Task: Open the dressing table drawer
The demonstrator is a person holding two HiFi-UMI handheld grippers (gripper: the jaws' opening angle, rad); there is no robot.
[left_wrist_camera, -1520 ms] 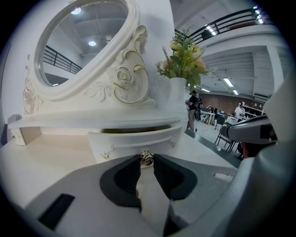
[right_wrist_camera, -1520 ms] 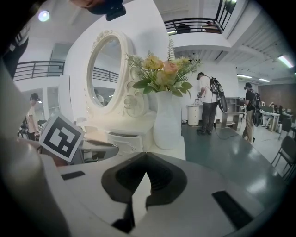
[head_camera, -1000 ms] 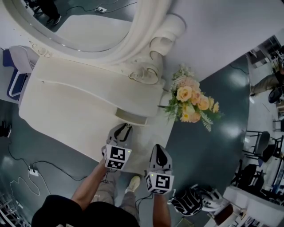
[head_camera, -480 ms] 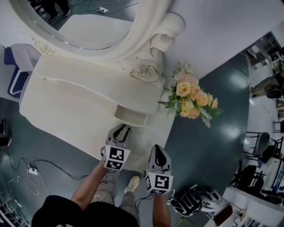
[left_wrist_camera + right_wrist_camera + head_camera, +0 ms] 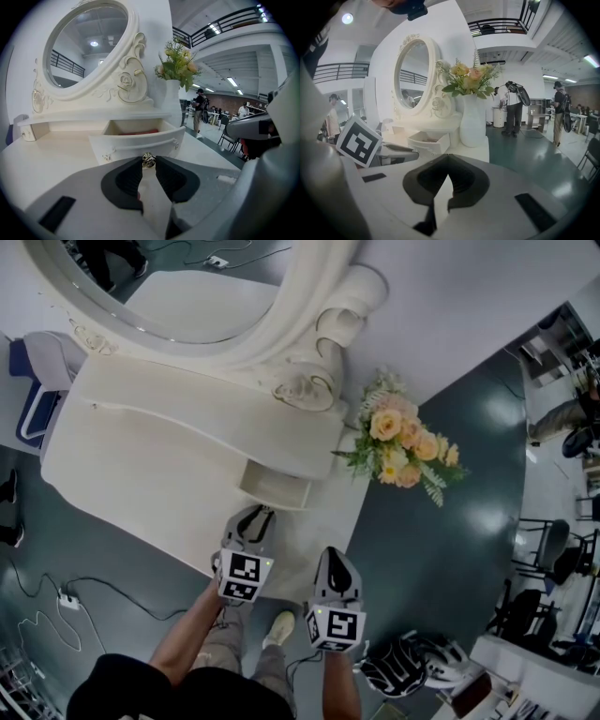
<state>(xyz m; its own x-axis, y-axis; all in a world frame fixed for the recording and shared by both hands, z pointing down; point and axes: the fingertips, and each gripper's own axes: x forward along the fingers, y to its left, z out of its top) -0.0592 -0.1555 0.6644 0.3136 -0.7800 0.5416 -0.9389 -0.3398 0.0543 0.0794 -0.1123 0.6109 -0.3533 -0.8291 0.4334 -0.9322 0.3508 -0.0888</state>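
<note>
A white vanity desk (image 5: 141, 456) with an oval mirror (image 5: 178, 287) stands on a dark green floor. Its small drawer (image 5: 140, 143) sits near the desk's right end, under the raised shelf. The drawer is partly pulled out, and something red (image 5: 138, 133) shows inside. The left gripper (image 5: 148, 158) reaches over the desk top, and its fingers are clamped on the drawer's metal knob (image 5: 148, 161). The right gripper (image 5: 447, 157) hovers just beside it, near the desk's front edge, with its fingers pressed together and nothing between them. A white vase (image 5: 171, 96) holding a peach and pink bouquet (image 5: 398, 442) stands just right of the drawer.
</note>
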